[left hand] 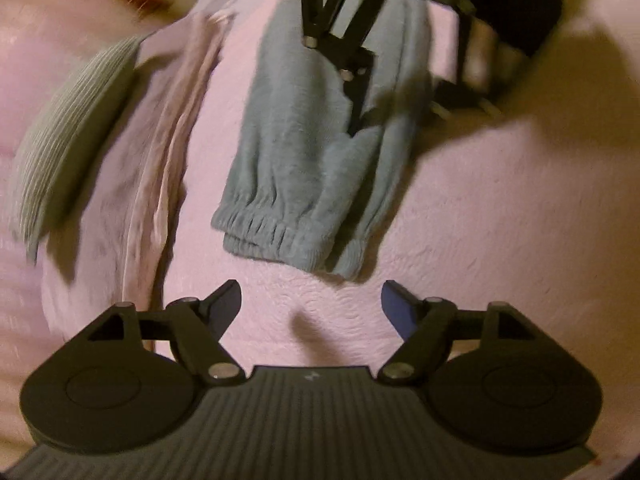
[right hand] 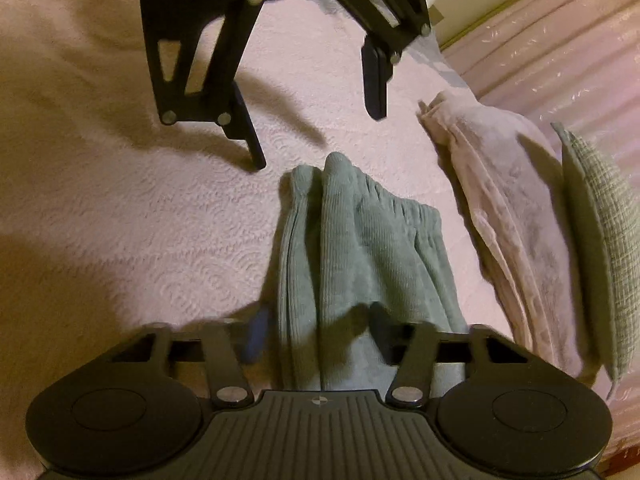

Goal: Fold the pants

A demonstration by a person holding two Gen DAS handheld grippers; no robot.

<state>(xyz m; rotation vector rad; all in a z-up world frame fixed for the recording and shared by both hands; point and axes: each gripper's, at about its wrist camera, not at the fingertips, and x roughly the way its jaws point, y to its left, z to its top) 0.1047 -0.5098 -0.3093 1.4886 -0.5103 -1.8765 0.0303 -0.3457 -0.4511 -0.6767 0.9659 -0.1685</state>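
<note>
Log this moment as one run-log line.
left gripper: open, empty | right gripper: shut on teal fleece pants | surface: pink textured bedspread

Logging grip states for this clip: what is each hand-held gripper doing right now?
Left hand-held gripper: open, nothing between its fingers, near the cuffs.
Right hand-held gripper: closed on the teal pants, fabric bunched between its fingers.

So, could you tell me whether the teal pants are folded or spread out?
Folded lengthwise: the teal pants lie as one narrow strip on the pink bedspread, both elastic cuffs stacked together.
</note>
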